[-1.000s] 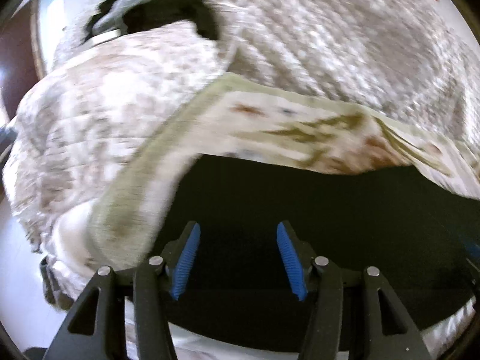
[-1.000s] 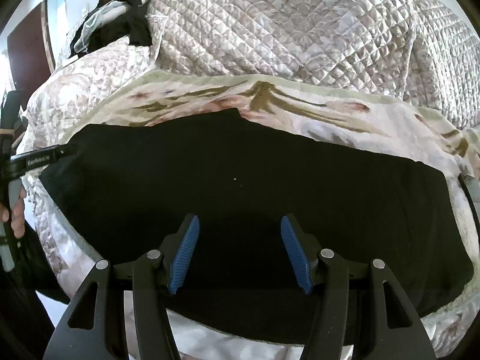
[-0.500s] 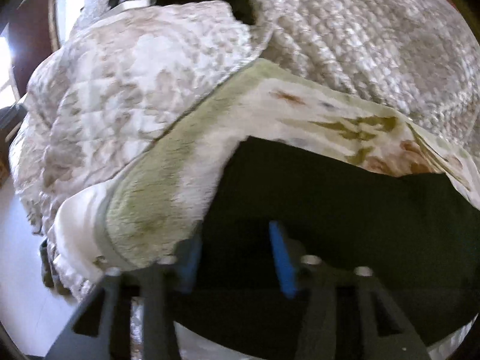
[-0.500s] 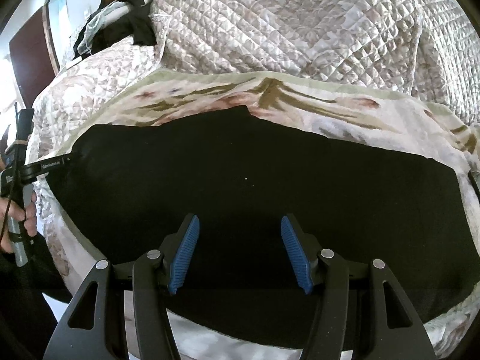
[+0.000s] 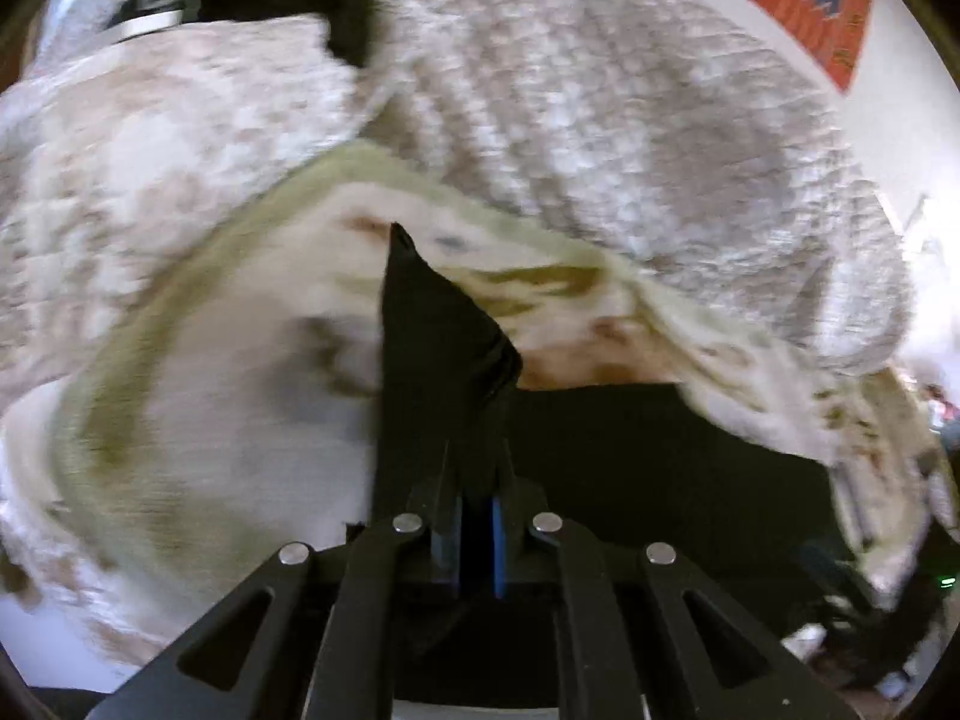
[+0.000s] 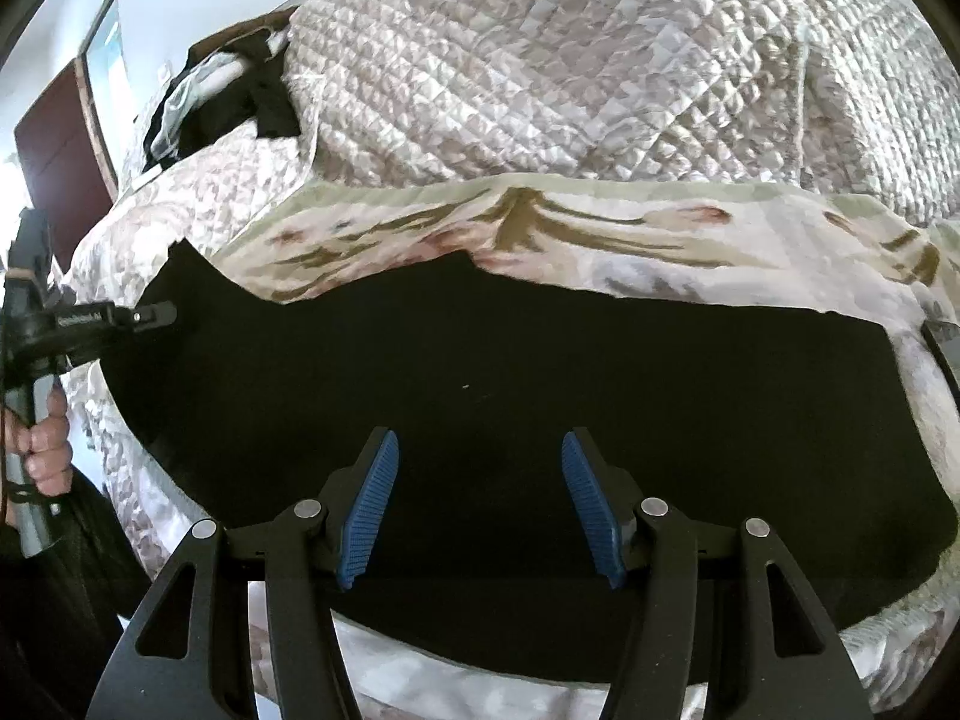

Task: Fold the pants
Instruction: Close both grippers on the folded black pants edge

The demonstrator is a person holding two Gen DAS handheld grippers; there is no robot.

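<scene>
Black pants (image 6: 510, 384) lie spread across a floral blanket on a bed. In the left wrist view my left gripper (image 5: 477, 531) is shut on the left end of the pants (image 5: 444, 330) and lifts it into a peak above the blanket. The left gripper also shows at the left edge of the right wrist view (image 6: 153, 317), clamped on the pants' end. My right gripper (image 6: 480, 498) is open, hovering over the near middle of the pants with nothing between its blue pads (image 6: 369, 504).
The floral blanket (image 6: 600, 228) lies over a quilted bedspread (image 6: 570, 78) that rises behind it. Dark clothes (image 6: 210, 108) are piled at the bed's far left. A brown door (image 6: 54, 138) stands at left. The bed's near edge is just below the grippers.
My left gripper closed on the pants' left end and raised it into a peak. The right gripper stayed open in place.
</scene>
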